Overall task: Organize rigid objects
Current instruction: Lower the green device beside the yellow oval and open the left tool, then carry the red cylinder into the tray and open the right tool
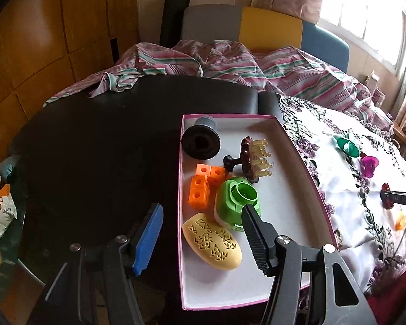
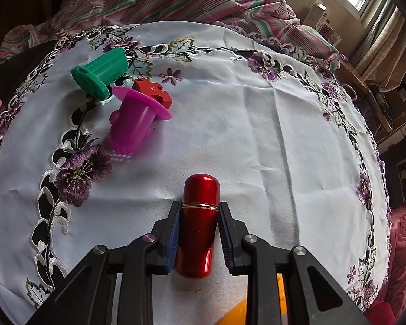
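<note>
The red metallic capsule (image 2: 199, 227) lies on the embroidered white cloth (image 2: 257, 140), and the right gripper (image 2: 199, 233) has its two pads closed on its sides, just under the thin gold ring. Only the right wrist view shows this grip clearly. In the left wrist view the same gripper (image 1: 392, 197) is at the far right edge, mostly cut off, and the red thing at its tip is hard to make out.

Farther on the cloth, the right view shows a magenta flanged tube (image 2: 134, 122) lying on its side, a green flanged tube (image 2: 101, 74) behind it, and a small red block (image 2: 154, 93) touching the magenta flange. In the left view the red block is not visible, and the two tubes are small. An orange piece (image 2: 238, 314) under the right gripper is mostly hidden.

Only the left view shows the pink-rimmed white box (image 1: 297, 216), which lies half on a dark surface and half on the cloth. It holds a dark cylinder (image 1: 201, 142), an orange block piece (image 1: 203, 187), a brown brush with pale pegs (image 1: 254, 159), a green round piece (image 1: 238, 203) and a yellow patterned oval (image 1: 212, 241). The left gripper (image 1: 200, 230) is wide apart and holds nothing; one finger (image 1: 149, 238) is over the dark surface, the other over the box.
</note>
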`<state>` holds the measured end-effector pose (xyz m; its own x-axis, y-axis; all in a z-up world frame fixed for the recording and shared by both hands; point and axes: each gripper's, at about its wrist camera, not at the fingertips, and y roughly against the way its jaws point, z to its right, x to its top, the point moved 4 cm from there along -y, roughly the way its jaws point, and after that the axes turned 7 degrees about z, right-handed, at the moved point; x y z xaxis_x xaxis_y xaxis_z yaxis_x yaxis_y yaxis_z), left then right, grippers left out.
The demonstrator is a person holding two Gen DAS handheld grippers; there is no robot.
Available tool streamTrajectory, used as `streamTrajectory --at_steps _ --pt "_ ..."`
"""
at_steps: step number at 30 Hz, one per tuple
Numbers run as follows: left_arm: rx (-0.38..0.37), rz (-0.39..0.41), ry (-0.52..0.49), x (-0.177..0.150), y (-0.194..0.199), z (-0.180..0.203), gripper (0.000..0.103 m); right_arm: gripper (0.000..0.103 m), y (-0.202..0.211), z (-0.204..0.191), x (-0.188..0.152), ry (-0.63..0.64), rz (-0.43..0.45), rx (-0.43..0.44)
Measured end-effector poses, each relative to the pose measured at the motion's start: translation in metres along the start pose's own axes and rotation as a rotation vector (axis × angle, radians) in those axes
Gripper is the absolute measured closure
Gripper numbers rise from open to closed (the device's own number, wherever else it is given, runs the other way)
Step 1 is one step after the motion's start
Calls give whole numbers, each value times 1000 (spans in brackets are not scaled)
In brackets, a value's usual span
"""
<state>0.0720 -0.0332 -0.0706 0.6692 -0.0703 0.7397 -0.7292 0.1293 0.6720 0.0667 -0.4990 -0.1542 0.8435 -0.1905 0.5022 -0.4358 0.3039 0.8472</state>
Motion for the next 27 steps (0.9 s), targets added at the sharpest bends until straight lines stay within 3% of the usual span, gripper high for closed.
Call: streamTrajectory --at_steps 13,17,22,27 --pt "5 -4 26 -5 1 -13 42 77 1 1 -1 -5 -14 1" --pt "12 0 36 -6 1 -19 42 77 17 3 5 -75 8 27" --pt "29 4 66 -6 0 -29 42 77 68 -43 27 -77 112 192" --pt "36 5 78 -6 0 -34 42 77 118 -145 39 47 167 434"
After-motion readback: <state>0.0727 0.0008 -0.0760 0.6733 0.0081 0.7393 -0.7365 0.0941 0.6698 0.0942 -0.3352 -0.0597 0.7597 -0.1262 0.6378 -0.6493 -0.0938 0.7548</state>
